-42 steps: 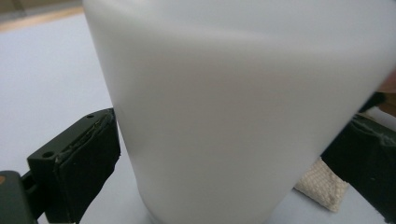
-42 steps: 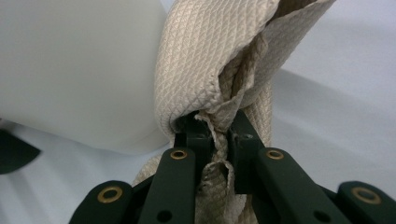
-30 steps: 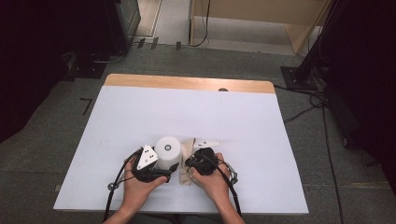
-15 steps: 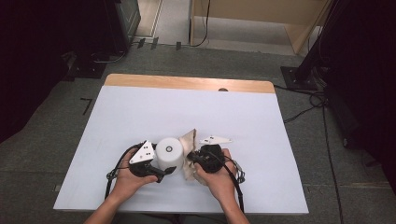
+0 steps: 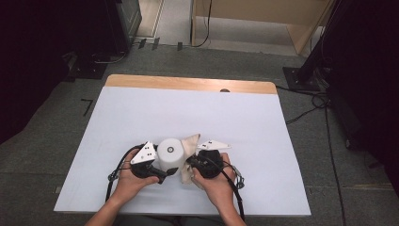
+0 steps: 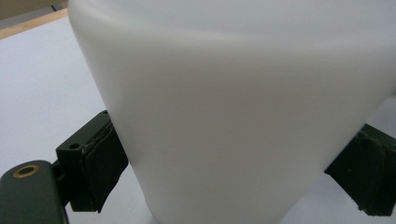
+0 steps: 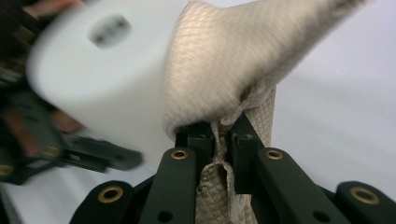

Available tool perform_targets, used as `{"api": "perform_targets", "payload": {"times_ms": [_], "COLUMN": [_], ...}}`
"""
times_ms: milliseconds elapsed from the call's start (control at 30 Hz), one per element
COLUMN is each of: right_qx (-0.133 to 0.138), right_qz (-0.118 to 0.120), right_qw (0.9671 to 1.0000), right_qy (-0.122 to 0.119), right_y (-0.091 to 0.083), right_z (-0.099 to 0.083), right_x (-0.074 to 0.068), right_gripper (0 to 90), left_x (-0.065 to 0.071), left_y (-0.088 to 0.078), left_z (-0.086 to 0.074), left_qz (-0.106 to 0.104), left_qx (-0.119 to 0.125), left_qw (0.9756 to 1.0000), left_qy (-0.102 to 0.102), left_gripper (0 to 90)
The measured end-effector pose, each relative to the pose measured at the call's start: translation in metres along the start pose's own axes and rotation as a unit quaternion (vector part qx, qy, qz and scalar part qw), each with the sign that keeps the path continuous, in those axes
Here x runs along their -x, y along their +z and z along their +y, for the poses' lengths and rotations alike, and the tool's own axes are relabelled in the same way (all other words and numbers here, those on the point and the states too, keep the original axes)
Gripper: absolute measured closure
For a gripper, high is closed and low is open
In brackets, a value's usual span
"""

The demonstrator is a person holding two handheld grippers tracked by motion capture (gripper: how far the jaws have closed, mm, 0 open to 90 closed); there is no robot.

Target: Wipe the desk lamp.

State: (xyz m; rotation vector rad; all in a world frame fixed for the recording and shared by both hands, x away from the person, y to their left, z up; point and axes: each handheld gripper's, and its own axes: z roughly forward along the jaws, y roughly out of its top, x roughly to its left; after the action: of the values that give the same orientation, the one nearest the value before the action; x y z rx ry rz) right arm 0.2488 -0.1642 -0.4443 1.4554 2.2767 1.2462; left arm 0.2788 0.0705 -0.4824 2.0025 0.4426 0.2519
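Note:
A white cylindrical container (image 5: 170, 153) with a small ring mark on its top stands near the table's front edge. My left gripper (image 5: 165, 172) is shut on its lower part; in the left gripper view both pads (image 6: 100, 172) press against the container (image 6: 233, 107). My right gripper (image 5: 189, 164) is shut on a beige textured cloth (image 5: 191, 142), held against the container's right side. In the right gripper view the cloth (image 7: 224, 70) bunches up from the closed right gripper (image 7: 222, 136), right next to the blurred container (image 7: 98, 79).
The white table top (image 5: 188, 113) has a wooden strip along its far edge (image 5: 188, 84) with a small dark hole. Black cables (image 5: 235, 188) trail from both grippers toward the front edge. Dark equipment stands and cables are on the floor around the table.
My right gripper has lifted a little with the cloth, whose free corner now stands up beside the container. The left hand and the container have barely moved.

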Motion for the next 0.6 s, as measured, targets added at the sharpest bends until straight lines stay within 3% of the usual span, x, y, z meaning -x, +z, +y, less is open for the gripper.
{"api": "perform_targets", "payload": {"times_ms": [167, 367, 600], "right_qx": [-0.049, -0.055, -0.052], "right_qz": [-0.013, -0.005, 0.02], "right_qw": [0.9986, 0.9983, 0.9981], "right_qy": [0.015, 0.019, 0.024], "right_y": [0.03, 0.034, 0.038], "right_z": [-0.019, -0.021, -0.022], "right_x": [0.011, 0.014, 0.008], "right_gripper": [82.8, 82.8, 82.8], "left_x": [0.001, 0.001, 0.002], "left_y": [0.0, -0.001, -0.006], "left_z": [0.0, 0.001, 0.003], "left_qz": [0.002, 0.009, 0.016], "left_qx": [-0.001, 0.002, 0.021], "left_qw": [1.0, 0.9999, 0.9996], "left_qy": [0.003, 0.008, 0.013], "left_gripper": [8.3, 8.3, 8.2]}}
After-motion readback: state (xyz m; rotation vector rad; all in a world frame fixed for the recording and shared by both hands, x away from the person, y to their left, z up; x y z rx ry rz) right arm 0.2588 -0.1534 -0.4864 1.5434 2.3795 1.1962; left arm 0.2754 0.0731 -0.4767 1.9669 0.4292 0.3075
